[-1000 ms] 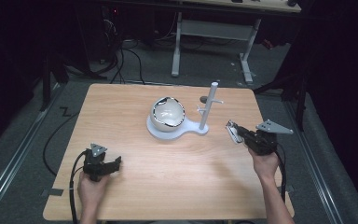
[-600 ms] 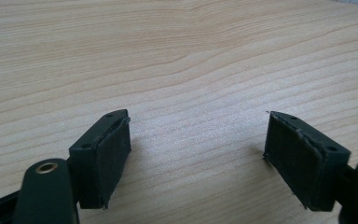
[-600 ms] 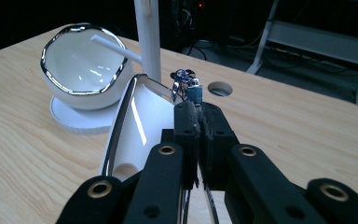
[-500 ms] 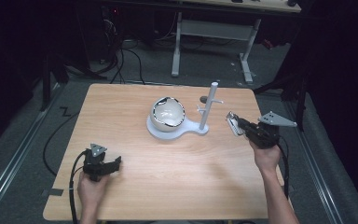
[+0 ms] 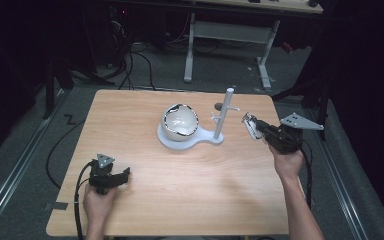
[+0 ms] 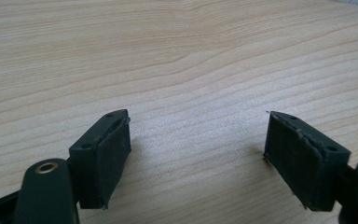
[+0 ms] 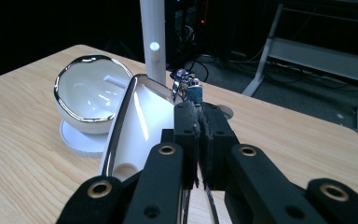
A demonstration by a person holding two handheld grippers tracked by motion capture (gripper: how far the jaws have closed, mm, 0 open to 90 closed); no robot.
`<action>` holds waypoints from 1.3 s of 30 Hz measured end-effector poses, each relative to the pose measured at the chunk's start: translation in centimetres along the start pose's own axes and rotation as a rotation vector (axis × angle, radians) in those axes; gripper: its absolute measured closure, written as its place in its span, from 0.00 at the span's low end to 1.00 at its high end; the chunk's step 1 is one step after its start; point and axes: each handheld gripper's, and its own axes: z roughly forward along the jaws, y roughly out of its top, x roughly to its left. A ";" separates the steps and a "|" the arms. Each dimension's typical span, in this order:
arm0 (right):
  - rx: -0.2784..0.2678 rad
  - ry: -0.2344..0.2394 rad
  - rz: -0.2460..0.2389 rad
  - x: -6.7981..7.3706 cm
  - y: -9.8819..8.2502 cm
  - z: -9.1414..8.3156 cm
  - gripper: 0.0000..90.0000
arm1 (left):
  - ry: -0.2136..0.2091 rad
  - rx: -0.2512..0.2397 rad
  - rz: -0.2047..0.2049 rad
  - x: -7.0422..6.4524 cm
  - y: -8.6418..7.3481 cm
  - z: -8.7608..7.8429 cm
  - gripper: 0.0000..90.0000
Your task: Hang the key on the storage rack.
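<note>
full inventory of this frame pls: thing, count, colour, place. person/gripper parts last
table: 1, light wood, centre of the high view
stand: 1, white post with side pegs on a flat white base, mid-table
bowl-shaped piece: 1, white with shiny rim, on the base left of the post
small item: 1, silvery with a blue part, clamped in the right jaws; too small to identify
white frame: 1, on the floor beyond the table
cables: several, black, on the floor at far left
left hand-held gripper: 1, black, open, low over bare table, near left
right hand-held gripper: 1, black, shut on the small item, right of the stand
</note>
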 end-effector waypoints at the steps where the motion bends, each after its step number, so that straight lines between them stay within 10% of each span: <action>1: -0.002 0.001 -0.002 0.0 0.1 0.0 0.96 | 0.000 0.000 0.000 0.0 0.0 0.0 0.26; 39: 0.010 0.035 -0.050 2.1 2.9 1.7 0.96 | -0.003 -0.002 -0.003 0.0 0.0 0.0 0.25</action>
